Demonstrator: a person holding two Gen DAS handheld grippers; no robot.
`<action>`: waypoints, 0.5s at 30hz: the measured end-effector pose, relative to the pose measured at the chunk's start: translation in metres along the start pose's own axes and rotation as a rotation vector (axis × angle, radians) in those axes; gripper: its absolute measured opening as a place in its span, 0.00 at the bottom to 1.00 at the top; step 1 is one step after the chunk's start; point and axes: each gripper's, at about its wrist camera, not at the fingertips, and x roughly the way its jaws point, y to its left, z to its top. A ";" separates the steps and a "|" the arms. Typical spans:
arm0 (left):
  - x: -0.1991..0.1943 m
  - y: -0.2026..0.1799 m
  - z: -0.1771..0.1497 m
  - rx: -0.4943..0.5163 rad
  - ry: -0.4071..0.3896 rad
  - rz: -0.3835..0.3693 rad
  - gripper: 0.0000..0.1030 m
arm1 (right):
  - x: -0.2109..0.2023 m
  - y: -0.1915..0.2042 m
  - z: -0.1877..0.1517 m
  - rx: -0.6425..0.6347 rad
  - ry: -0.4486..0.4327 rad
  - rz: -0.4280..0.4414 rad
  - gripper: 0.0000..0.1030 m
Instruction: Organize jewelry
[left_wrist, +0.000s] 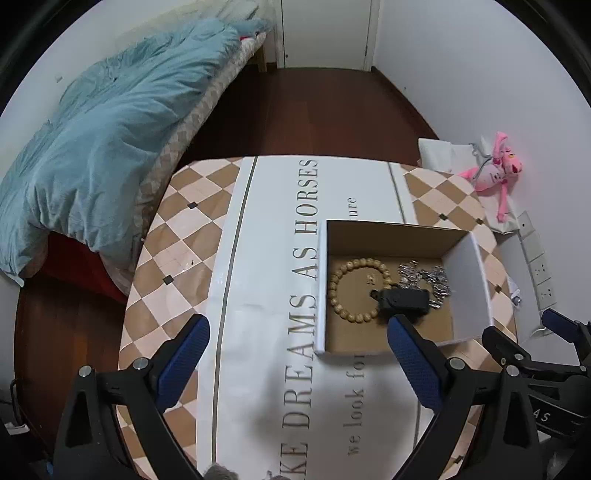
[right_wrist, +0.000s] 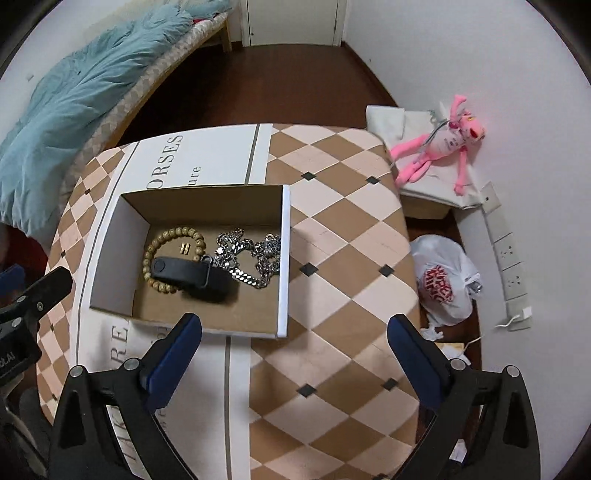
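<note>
An open cardboard box (left_wrist: 469, 284) (right_wrist: 284, 258) sits on the checkered table. Inside lie a wooden bead bracelet (left_wrist: 341, 277) (right_wrist: 173, 233), a silver chain (left_wrist: 424, 275) (right_wrist: 251, 258), a black strap piece (left_wrist: 404, 300) (right_wrist: 188, 275) and small gold earrings (right_wrist: 184, 248). My left gripper (left_wrist: 297, 332) is open and empty above the white runner, just left of and nearer than the box. My right gripper (right_wrist: 293, 328) is open and empty over the table at the box's near right corner; it also shows in the left wrist view (left_wrist: 524, 332).
A white runner with grey lettering (left_wrist: 280, 295) (right_wrist: 118, 343) lies under the box. A bed with a blue duvet (left_wrist: 96, 140) stands to the left. A pink plush toy (right_wrist: 436, 147), a white plastic bag (right_wrist: 443, 280) and a power strip (right_wrist: 509, 258) lie on the floor right of the table.
</note>
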 end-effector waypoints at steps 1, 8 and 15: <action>-0.007 -0.001 -0.003 0.001 -0.011 -0.004 0.95 | -0.005 0.001 -0.003 0.003 -0.013 -0.004 0.99; -0.055 -0.007 -0.022 0.018 -0.078 -0.035 0.95 | -0.059 -0.004 -0.027 0.032 -0.103 -0.027 0.99; -0.122 -0.016 -0.043 0.037 -0.182 -0.071 0.95 | -0.130 -0.009 -0.055 0.043 -0.215 -0.022 0.99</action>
